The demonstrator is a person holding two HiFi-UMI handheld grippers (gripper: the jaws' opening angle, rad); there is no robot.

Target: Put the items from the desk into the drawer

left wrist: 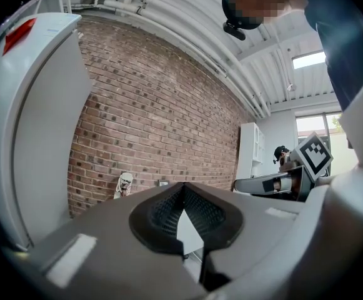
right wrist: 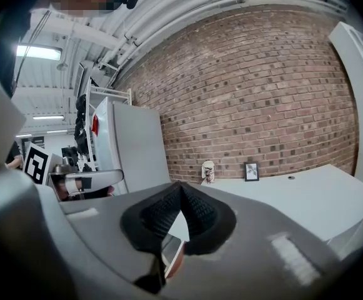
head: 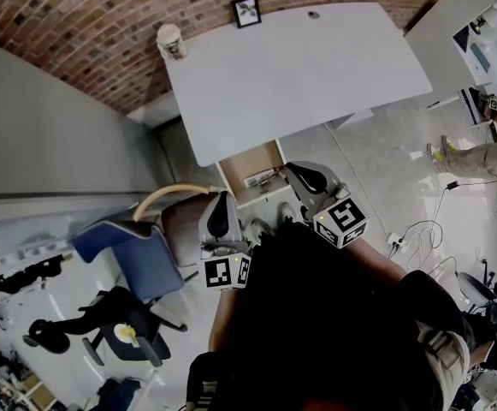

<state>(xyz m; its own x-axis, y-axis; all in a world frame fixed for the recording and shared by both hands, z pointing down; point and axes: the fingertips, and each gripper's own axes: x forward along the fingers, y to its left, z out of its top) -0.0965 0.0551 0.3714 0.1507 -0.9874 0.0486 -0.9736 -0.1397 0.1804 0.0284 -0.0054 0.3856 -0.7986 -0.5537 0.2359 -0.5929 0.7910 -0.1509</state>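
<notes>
A white desk (head: pixel 299 71) stands against the brick wall. On it are a paper cup (head: pixel 171 41), a small black picture frame (head: pixel 246 11) and a tiny dark item (head: pixel 314 14). The cup (right wrist: pixel 208 170) and the frame (right wrist: pixel 252 170) also show in the right gripper view, and the cup (left wrist: pixel 125 184) in the left gripper view. Below the desk's near edge a wooden drawer (head: pixel 250 163) is pulled out, with a small item lying inside. My left gripper (head: pixel 221 200) and right gripper (head: pixel 297 169) hover in front of the drawer, both shut and holding nothing.
A blue office chair (head: pixel 137 251) stands at the left of the drawer, beside a tall grey cabinet (head: pixel 51 135). Cables (head: pixel 419 229) lie on the floor at the right. A person (head: pixel 488 152) stands by another white table (head: pixel 466 24) at the far right.
</notes>
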